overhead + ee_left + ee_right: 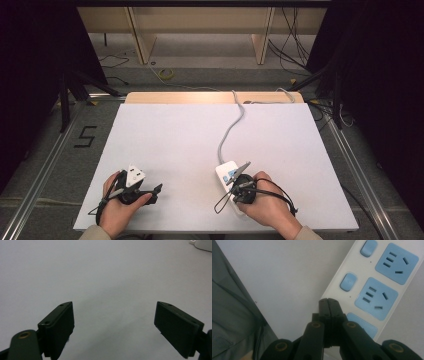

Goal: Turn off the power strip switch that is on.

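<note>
Hovering over the power strip [384,287], right tongs [328,305] pressed together; left tongs [113,326] spread wide.

I see even, soft overhead light, dim dark edges, and blurred jaws close to my left gripper [113,322].

Three cameras: one fixed overhead, one riding on each gripper.

The high view looks forward and down over the whole white table [190,150]. The left gripper view skims low across bare tabletop, the power strip [203,243] just clipping its upper right corner. The right gripper view sits very close over that strip [387,280] — the part both share with the high view's lower centre [227,172].
</note>
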Action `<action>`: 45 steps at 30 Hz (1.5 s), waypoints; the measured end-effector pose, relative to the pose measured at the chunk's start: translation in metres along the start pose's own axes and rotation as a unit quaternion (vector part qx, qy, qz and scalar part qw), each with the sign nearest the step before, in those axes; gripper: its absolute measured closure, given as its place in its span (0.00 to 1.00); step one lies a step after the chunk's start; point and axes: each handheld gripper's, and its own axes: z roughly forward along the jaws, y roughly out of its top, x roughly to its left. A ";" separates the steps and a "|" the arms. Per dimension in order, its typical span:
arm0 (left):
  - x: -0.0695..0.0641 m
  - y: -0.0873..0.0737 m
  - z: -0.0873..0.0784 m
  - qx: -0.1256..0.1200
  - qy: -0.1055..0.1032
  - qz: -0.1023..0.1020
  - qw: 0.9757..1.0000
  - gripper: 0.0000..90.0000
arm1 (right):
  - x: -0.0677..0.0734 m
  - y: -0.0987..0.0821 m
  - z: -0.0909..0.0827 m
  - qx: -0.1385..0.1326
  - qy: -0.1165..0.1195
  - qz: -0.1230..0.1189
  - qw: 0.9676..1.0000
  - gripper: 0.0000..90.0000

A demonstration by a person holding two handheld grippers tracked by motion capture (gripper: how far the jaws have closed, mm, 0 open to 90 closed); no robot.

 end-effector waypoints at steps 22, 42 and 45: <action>0.001 0.000 0.000 0.001 0.001 -0.001 1.000 0.18 | -0.003 -0.002 0.000 -0.008 0.009 0.001 1.000 1.00; 0.001 0.000 0.000 0.002 0.002 -0.001 1.000 0.18 | -0.003 -0.002 -0.001 -0.011 0.010 -0.005 1.000 1.00; 0.001 0.000 0.000 -0.001 0.003 -0.002 1.000 0.18 | -0.003 -0.002 -0.001 -0.011 0.010 -0.004 1.000 1.00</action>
